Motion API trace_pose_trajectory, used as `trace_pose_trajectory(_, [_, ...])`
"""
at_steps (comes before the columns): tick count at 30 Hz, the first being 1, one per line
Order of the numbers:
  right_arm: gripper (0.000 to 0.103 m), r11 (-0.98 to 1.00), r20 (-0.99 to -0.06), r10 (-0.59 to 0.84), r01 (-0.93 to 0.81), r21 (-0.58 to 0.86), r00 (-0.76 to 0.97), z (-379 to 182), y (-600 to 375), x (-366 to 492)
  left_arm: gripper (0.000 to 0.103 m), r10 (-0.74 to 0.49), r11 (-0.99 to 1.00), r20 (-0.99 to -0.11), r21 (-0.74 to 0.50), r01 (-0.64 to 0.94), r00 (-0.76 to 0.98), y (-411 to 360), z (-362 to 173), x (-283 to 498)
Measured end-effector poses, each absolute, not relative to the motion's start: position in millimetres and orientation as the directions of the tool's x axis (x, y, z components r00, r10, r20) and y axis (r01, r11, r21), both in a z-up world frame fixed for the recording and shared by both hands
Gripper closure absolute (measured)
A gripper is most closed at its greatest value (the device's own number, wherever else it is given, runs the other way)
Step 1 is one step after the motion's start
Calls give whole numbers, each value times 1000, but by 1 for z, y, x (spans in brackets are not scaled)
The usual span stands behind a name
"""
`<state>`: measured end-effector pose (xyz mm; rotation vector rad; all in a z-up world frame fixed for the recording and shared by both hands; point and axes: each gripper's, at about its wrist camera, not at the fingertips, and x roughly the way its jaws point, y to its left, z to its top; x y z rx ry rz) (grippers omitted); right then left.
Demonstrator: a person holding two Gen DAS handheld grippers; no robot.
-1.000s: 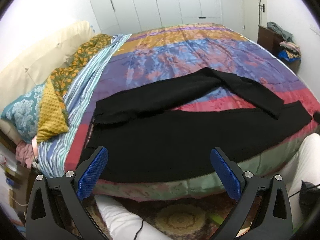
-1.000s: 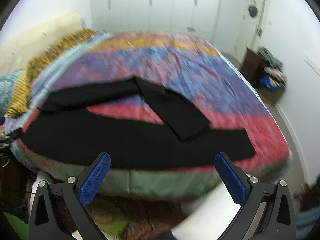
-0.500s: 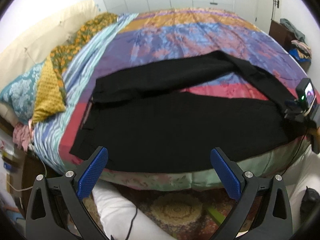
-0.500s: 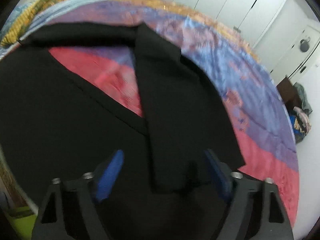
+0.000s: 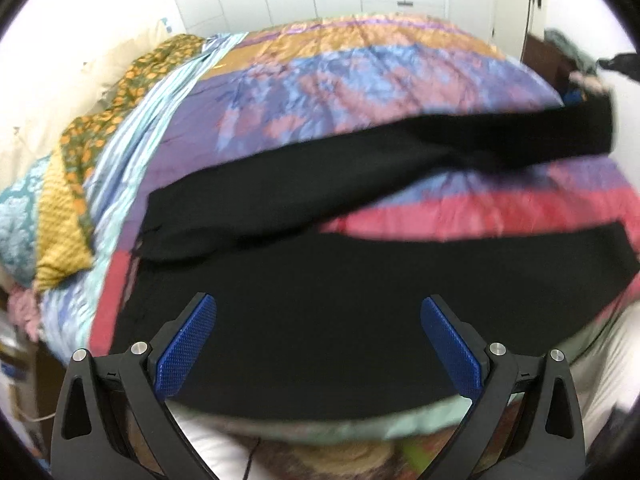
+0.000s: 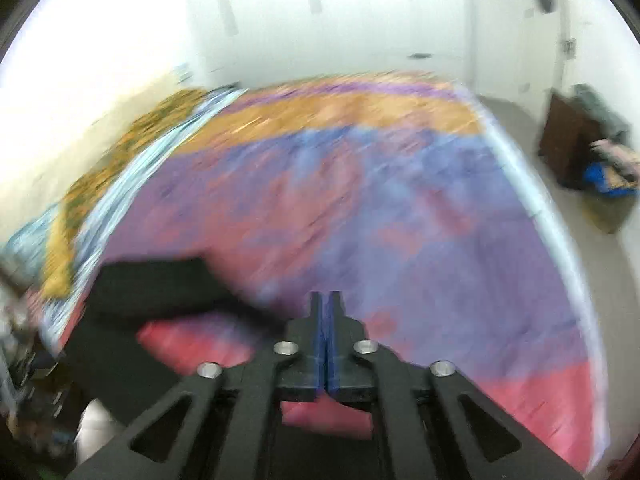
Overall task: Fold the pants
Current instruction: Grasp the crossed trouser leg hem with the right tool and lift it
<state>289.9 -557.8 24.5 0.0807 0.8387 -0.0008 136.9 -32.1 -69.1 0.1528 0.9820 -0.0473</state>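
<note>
The black pants (image 5: 320, 320) are being laid out across the bed (image 5: 380, 80), still unfolded. The far leg is being lifted off the bed at its cuff. The right gripper (image 6: 327, 308) jaws have just been closing; cloth between them cannot be told. The left gripper (image 5: 318, 344) jaws are being held wide and empty above the near leg.

patchwork bed (image 5: 360, 80), black pants (image 5: 320, 312), pillows (image 5: 24, 216)

far bedspread (image 6: 420, 208): clear | headboard side: pillows (image 5: 60, 216) | near: pants (image 5: 320, 320)
</note>
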Motion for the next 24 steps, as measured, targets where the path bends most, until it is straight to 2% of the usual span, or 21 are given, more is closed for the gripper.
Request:
trace_pose_trajectory(3, [102,962,-755,-73,246,119,651,7,-636,362,1,0,994,-834,58,89,551,-38,-71,162])
trace_pose_trajectory(5, [83,919,-770,-207,390,59,604,-13,-667,377,1,6,996,-843,55,75,538,-40,-75,168])
trace_pose_trajectory(7, [54,916,-780,-126,375,146,612,-44,-675,367,1,0,997,-840,43,67,542,-35,-80,165])
trace_pose_trajectory(8, [34,915,-791,-68,354,194,608,-63,-673,358,1,3,997,-843,44,63,537,-32,-86,163])
trace_pose_trajectory(9, [24,915,-801,-24,336,223,598,-81,-668,350,1,12,997,-855,50,59,519,-27,-97,160])
trace_pose_trajectory(13, [24,881,-851,152,321,347,503,-159,-659,328,1,33,997,-908,59,49,419,-20,-131,154])
trace_pose_trajectory(15, [24,833,-845,211,362,419,491,-194,-662,330,1,52,996,-917,74,41,395,-20,-140,149])
trace_pose_trajectory(17, [29,759,-820,251,421,497,515,-222,-662,332,1,61,996,-924,80,36,377,-21,-146,147])
trace_pose_trajectory(18, [48,735,-812,255,439,516,526,-228,-660,331,1,65,996,-931,83,36,360,-22,-150,147])
trace_pose_trajectory(19, [87,733,-816,244,451,509,524,-229,-656,335,1,66,996,-935,85,38,349,-23,-153,147])
trace_pose_trajectory(20, [91,770,-823,221,424,476,523,-220,-648,345,1,64,996,-938,83,43,342,-23,-154,148])
trace_pose_trajectory(23, [91,911,-809,65,297,288,584,-168,-635,371,1,63,994,-926,92,59,372,-25,-148,153])
trace_pose_trajectory(24, [88,934,-807,-3,289,208,590,-155,-634,380,1,66,994,-924,95,59,377,-25,-148,157])
